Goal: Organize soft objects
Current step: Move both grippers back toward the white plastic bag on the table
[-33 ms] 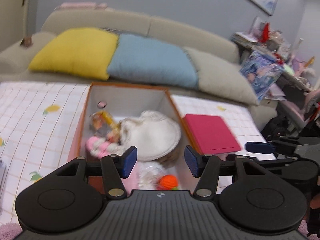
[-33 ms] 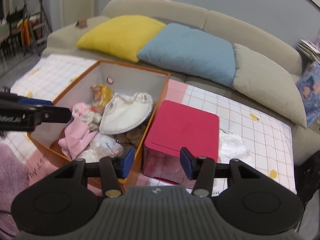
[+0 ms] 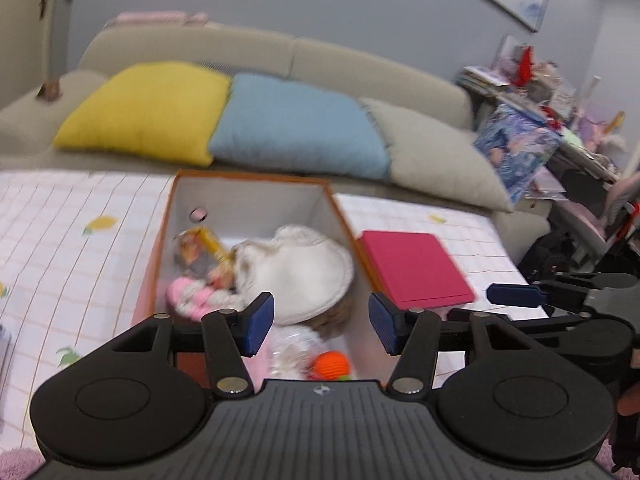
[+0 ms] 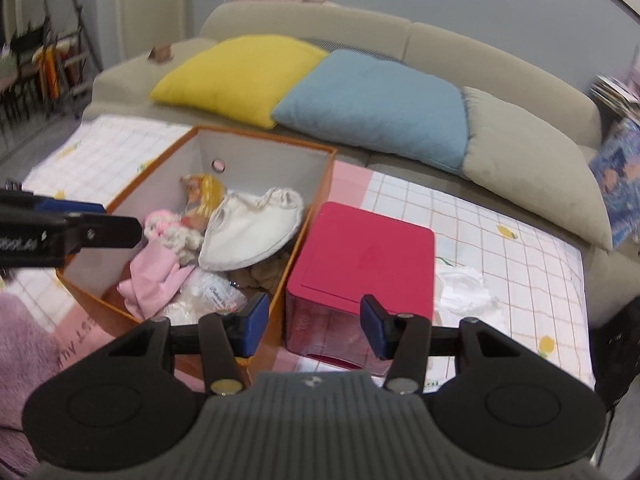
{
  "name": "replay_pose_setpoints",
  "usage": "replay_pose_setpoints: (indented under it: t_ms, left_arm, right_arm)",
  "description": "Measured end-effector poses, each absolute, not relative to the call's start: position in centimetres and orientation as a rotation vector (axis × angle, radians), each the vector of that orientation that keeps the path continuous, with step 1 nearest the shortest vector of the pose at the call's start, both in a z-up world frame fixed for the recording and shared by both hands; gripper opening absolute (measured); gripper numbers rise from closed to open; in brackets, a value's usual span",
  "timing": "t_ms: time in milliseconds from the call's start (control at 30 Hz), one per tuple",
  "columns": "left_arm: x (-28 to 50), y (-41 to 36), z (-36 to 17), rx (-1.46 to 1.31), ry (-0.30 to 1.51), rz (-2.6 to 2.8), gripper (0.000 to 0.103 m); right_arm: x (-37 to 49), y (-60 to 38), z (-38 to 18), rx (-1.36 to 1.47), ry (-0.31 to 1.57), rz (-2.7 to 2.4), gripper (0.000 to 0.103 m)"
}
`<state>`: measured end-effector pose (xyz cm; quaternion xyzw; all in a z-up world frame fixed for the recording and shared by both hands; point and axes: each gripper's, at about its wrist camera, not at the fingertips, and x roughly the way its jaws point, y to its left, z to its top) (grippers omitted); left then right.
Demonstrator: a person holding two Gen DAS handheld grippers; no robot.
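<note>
Most soft toys already lie in the box point(image 4: 276, 292), white crumpled stuff point(image 4: 460, 286) remains outside, and both the left claw point(image 3: 321, 328) and right claw point(image 4: 313, 326) gape empty.

both tongs point(image 3: 321, 329) point(image 4: 310, 325): black arms, blue pads, silver screws, ribbed grey body.

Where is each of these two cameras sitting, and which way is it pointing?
Left wrist: on the left gripper, facing down into the orange box; its open fingers show, the right gripper at the side.
Right wrist: on the right gripper, facing the red box; open fingers show, the left gripper at the left edge.
Shared: orange box, red box, sofa.
</note>
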<state>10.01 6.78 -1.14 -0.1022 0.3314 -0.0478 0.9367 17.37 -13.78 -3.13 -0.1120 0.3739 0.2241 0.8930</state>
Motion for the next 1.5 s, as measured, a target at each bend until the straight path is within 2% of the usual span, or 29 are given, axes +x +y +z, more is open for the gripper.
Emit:
replay_pose_setpoints:
  t_ms: [67, 500, 900, 1167, 1500]
  left_arm:
    - [9.6, 5.6, -0.7, -0.188, 0.652, -0.124, 0.064]
    - [9.8, -1.1, -2.5, -0.14, 0.752, -0.287, 0.064]
    - [11.6, -6.6, -2.9, -0.047, 0.811, -0.353, 0.064]
    - [14.4, -10.4, -2.1, 0.079, 0.814, -0.439, 0.064]
    - [21.2, -13.1, -2.2, 0.351, 0.912, -0.525, 0.064]
  right_arm:
    - [16.8, -14.6, -3.1, -0.209, 0.766, 0.459, 0.061]
    - [14.4, -20.4, -5.9, -0.169, 0.827, 0.365, 0.061]
    - [16.1, -27.0, -8.5, -0.038, 0.872, 0.248, 0.061]
    - [19.1, -30.1, -10.2, 0.106, 0.884, 0.164, 0.061]
    - [22.8, -31.4, -13.8, 0.19, 0.818, 0.146, 0.061]
